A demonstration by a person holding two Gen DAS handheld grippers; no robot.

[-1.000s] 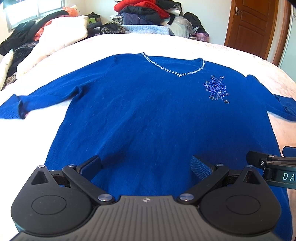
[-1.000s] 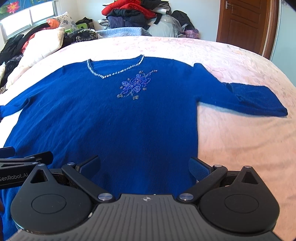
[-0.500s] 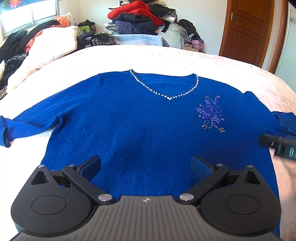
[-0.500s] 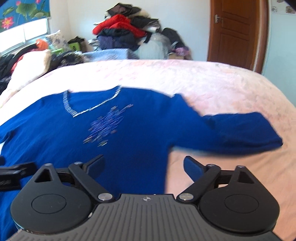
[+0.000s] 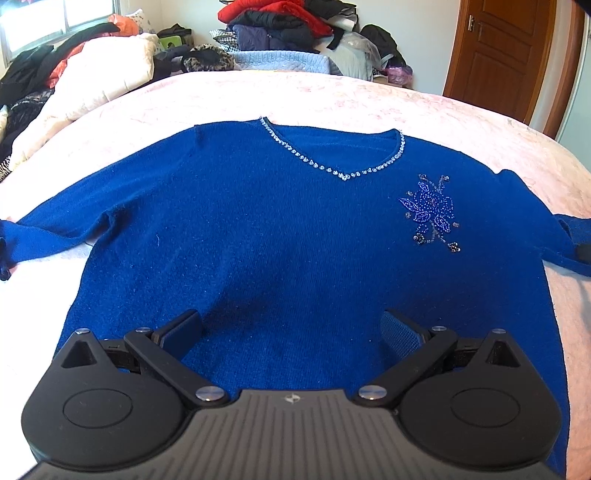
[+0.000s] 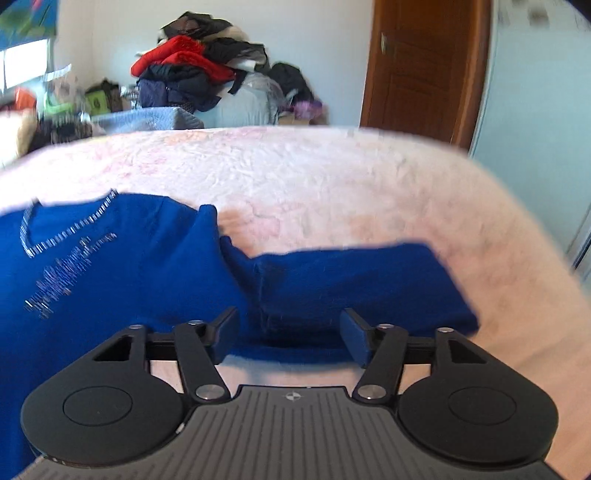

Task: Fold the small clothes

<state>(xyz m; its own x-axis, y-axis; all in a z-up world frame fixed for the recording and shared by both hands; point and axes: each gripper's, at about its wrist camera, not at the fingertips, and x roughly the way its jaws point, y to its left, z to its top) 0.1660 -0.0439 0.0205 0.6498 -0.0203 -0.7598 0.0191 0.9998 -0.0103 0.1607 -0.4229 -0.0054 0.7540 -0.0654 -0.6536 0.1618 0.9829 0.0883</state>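
Note:
A blue sweater (image 5: 280,236) with a beaded V-neck and a beaded flower lies flat, front up, on a pale pink bed (image 5: 332,99), sleeves spread out. My left gripper (image 5: 291,332) is open and empty above the sweater's lower middle. My right gripper (image 6: 290,336) is open, narrower than before, low over the sweater's right sleeve (image 6: 354,280), near the armpit. The sleeve lies between its fingers; I cannot tell if they touch it. The right view is motion-blurred.
A heap of clothes (image 5: 288,26) is piled beyond the bed's far edge, with more garments and a white quilt (image 5: 92,77) at the far left. A brown wooden door (image 5: 495,55) stands at the far right.
My right gripper has swung right and down from the sweater's body to the right sleeve, and its jaws have narrowed. My left gripper pulled back a little, still open.

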